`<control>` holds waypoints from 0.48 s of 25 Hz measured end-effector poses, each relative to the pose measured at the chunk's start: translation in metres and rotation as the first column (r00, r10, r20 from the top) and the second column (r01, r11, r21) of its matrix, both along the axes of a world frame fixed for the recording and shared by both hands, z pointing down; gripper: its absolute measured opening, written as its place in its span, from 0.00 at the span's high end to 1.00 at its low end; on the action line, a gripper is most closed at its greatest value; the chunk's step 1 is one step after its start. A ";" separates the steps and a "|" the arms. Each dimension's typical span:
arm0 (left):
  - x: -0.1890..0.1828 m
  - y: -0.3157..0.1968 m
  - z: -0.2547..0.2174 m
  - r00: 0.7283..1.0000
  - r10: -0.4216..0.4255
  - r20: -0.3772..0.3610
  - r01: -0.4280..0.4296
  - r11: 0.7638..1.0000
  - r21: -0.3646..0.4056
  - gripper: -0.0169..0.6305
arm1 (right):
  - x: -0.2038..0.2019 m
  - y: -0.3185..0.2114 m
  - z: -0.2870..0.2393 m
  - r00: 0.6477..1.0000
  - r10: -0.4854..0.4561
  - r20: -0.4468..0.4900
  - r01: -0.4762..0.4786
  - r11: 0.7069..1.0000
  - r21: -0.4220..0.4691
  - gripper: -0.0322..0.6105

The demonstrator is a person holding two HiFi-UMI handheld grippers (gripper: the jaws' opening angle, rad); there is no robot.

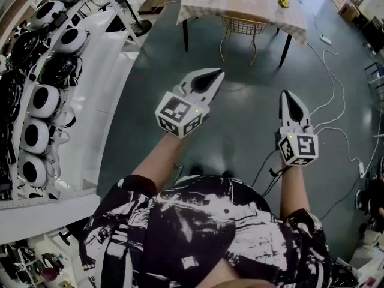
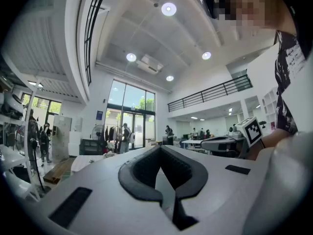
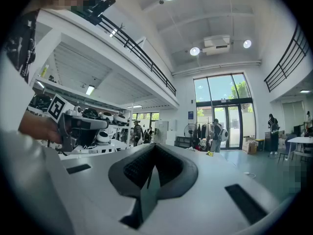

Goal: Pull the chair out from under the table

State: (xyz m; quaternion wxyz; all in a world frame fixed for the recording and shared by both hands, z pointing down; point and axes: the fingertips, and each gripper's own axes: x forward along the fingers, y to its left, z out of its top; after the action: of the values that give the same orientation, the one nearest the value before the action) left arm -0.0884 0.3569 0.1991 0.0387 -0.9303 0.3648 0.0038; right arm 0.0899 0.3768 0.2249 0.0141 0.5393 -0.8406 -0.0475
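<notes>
A wire-frame chair (image 1: 243, 29) is tucked under a table (image 1: 204, 5) covered with a pale checked cloth, at the far end of the grey floor in the head view. Both grippers are held out level in front of the person, well short of the table. The left gripper (image 1: 216, 77) has its jaws shut with nothing between them, and so does the right gripper (image 1: 288, 95). The left gripper view looks over the closed left gripper (image 2: 161, 148) into the hall. The right gripper view shows the closed right gripper (image 3: 154, 146) the same way.
White shelves (image 1: 42, 101) with round black-and-white devices line the left side. A fan stand (image 1: 135, 23) is near the table's left corner. White cables (image 1: 336, 101) trail over the floor at right. People (image 3: 215, 131) stand far off by glass doors.
</notes>
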 end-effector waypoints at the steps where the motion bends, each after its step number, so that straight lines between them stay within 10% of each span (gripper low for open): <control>1: 0.000 0.001 0.001 1.000 0.000 0.000 0.000 1.000 0.000 0.98 | 0.000 0.001 0.000 1.000 0.000 0.001 0.000 1.000 0.000 0.95; 12: -0.002 0.004 0.005 1.000 0.000 0.004 0.000 1.000 -0.002 0.98 | -0.004 0.004 0.002 1.000 -0.007 -0.008 0.007 1.000 0.004 0.95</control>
State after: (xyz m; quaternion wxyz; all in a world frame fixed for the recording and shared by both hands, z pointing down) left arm -0.0908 0.3612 0.2039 0.0385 -0.9303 0.3647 0.0016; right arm 0.0859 0.3804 0.2266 0.0162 0.5364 -0.8423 -0.0514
